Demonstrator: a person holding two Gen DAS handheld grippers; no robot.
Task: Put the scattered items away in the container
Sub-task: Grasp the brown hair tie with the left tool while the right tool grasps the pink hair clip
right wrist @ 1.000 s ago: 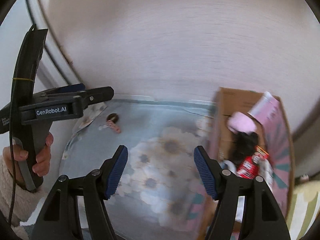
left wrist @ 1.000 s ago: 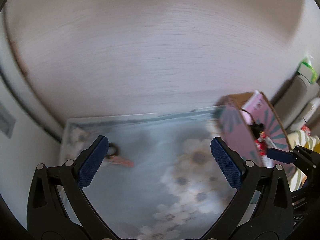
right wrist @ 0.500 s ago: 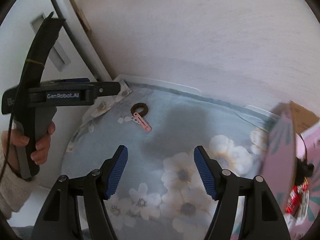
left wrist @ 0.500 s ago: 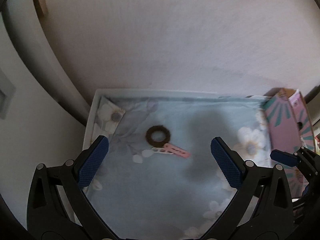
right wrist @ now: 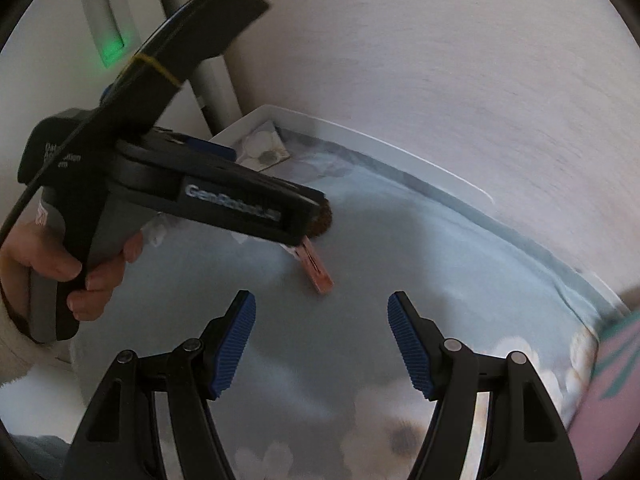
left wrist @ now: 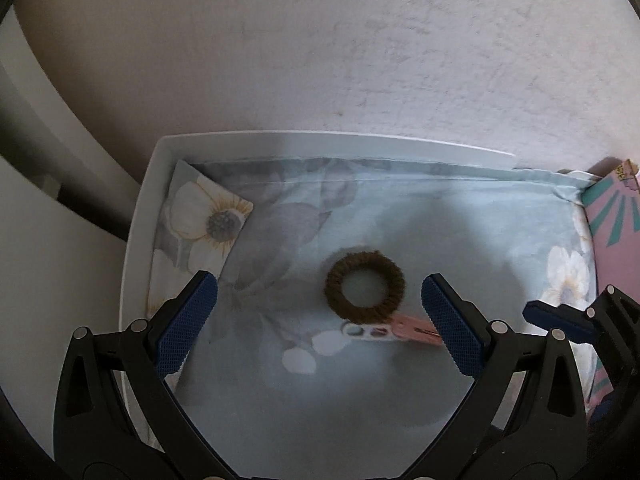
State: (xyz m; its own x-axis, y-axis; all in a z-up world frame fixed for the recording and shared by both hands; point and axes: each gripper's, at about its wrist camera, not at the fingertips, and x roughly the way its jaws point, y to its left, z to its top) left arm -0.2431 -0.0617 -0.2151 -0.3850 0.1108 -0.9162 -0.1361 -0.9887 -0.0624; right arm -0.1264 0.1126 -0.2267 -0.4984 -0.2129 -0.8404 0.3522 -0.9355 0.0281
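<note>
A brown hair tie (left wrist: 365,285) lies on the pale blue floral cloth (left wrist: 320,392), with a pink and white clip (left wrist: 394,330) just below it. My left gripper (left wrist: 320,322) hovers open over both, and its right pad covers the clip's pink end. In the right wrist view the left gripper's body (right wrist: 224,204) hides most of the hair tie (right wrist: 323,220), while the clip's pink end (right wrist: 318,272) shows below it. My right gripper (right wrist: 322,344) stands open with nothing between its pads, a little nearer than the clip. The pink and teal box (left wrist: 616,208) is at the right edge.
The cloth lies in a white tray (left wrist: 138,232) whose rim runs along the left and back against a pale wall (left wrist: 360,60). A person's hand (right wrist: 80,272) holds the left gripper's handle. A green light (right wrist: 114,46) glows on a white panel at the upper left.
Both grippers have moved left and down toward the hair tie and clip, which now look much larger. The box has slid out to the right edge of both views.
</note>
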